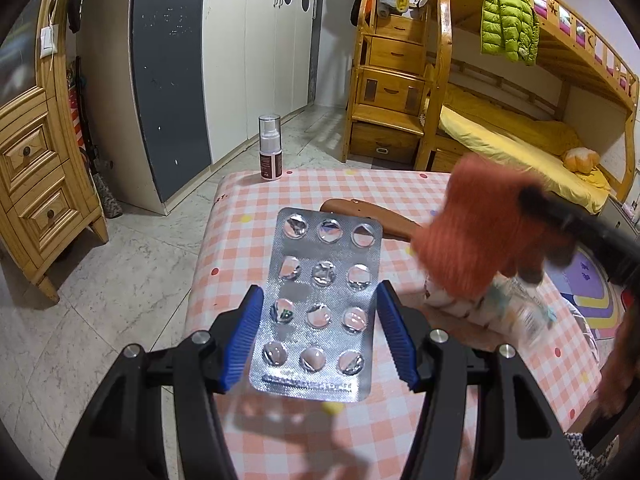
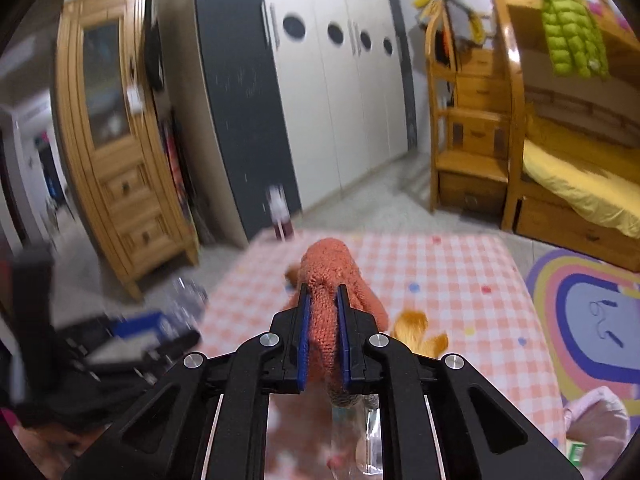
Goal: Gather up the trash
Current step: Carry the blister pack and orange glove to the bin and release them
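Left gripper (image 1: pixel 320 328) is pinching an empty pill pack (image 1: pixel 320 308) by its edges, sticking out toward 12 o'clock. Right gripper (image 2: pixel 323 344) is clamped tight on an orange sock (image 2: pixel 332 280), lifted above the checked table (image 2: pixel 460 280).

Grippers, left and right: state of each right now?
Left gripper: shut on the empty silver foil blister pack, held by its edges.
Right gripper: shut on the orange knitted cloth.

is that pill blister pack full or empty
Empty, as far as shows: on the blister pack held in the left gripper, every visible pocket's foil is torn open, no pill seen.
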